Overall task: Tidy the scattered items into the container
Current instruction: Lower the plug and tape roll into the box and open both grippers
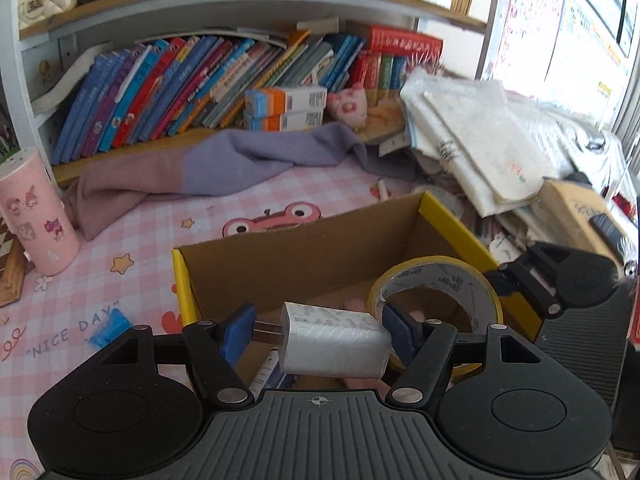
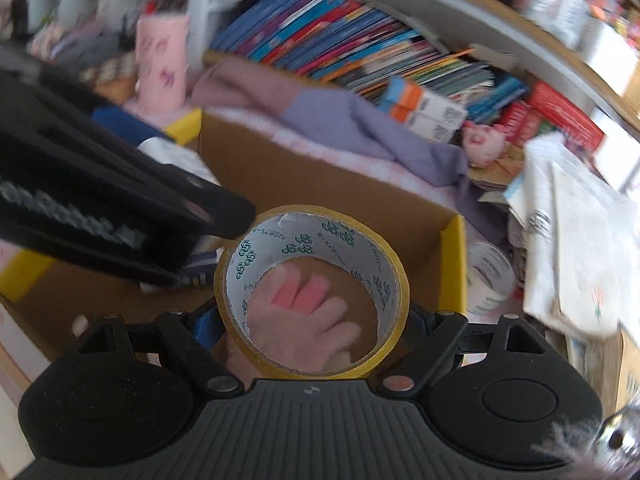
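Note:
My left gripper (image 1: 320, 334) is shut on a white plug-in charger (image 1: 334, 342), prongs against the left pad, held over the open cardboard box with yellow rim (image 1: 312, 256). My right gripper (image 2: 312, 324) is shut on a roll of yellow tape (image 2: 312, 292) and holds it over the same box (image 2: 288, 168); the roll also shows in the left wrist view (image 1: 436, 286). Inside the box lie a pink soft toy (image 2: 304, 320) and a pen-like item (image 1: 266, 372). A blue wrapper (image 1: 108, 328) lies on the pink mat left of the box.
A pink cylinder cup (image 1: 34, 216) stands at the left. A purple-pink cloth (image 1: 208, 168) lies behind the box. A shelf of books (image 1: 200, 84) runs along the back. A pile of papers and bags (image 1: 480, 140) is at the right. A clear tape roll (image 2: 490, 276) lies right of the box.

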### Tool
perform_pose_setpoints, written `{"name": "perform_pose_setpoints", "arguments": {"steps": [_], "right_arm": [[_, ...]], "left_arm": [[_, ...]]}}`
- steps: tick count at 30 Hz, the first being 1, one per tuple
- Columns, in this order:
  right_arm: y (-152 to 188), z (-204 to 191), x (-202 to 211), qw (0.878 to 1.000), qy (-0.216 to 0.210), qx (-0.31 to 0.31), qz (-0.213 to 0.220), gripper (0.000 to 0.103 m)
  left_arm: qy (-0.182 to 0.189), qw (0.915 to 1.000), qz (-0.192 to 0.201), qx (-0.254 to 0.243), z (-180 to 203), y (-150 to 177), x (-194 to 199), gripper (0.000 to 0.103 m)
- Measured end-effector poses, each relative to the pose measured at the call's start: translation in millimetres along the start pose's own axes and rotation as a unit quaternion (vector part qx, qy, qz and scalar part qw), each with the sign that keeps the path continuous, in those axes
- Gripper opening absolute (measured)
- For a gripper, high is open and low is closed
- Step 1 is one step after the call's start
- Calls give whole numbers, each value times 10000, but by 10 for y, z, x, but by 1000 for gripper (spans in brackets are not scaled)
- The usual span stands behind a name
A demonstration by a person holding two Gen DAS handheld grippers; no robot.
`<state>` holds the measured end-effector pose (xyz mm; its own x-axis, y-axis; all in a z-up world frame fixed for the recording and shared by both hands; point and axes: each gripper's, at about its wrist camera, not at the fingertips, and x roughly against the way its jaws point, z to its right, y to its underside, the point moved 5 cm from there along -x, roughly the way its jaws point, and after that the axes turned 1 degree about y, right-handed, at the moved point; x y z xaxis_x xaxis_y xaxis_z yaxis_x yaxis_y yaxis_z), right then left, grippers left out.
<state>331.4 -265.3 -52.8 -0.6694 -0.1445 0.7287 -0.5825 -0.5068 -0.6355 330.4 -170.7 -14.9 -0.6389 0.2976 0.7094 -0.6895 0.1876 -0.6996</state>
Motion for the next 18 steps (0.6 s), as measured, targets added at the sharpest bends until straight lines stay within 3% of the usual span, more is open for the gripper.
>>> {"name": "perform_pose_setpoints", "arguments": {"steps": [10, 16, 18], "right_arm": [[14, -6, -271, 9972, -301, 284, -617, 85], [25, -17, -270, 9976, -155, 317, -599, 85], [17, -21, -233, 9985, -75, 312, -447, 90]], "left_arm": [[-119, 9992, -374, 20, -43, 130, -280, 70], [-139, 9993, -352, -22, -29, 129, -273, 71], [-104, 9993, -341, -62, -18, 135, -249, 72]]}}
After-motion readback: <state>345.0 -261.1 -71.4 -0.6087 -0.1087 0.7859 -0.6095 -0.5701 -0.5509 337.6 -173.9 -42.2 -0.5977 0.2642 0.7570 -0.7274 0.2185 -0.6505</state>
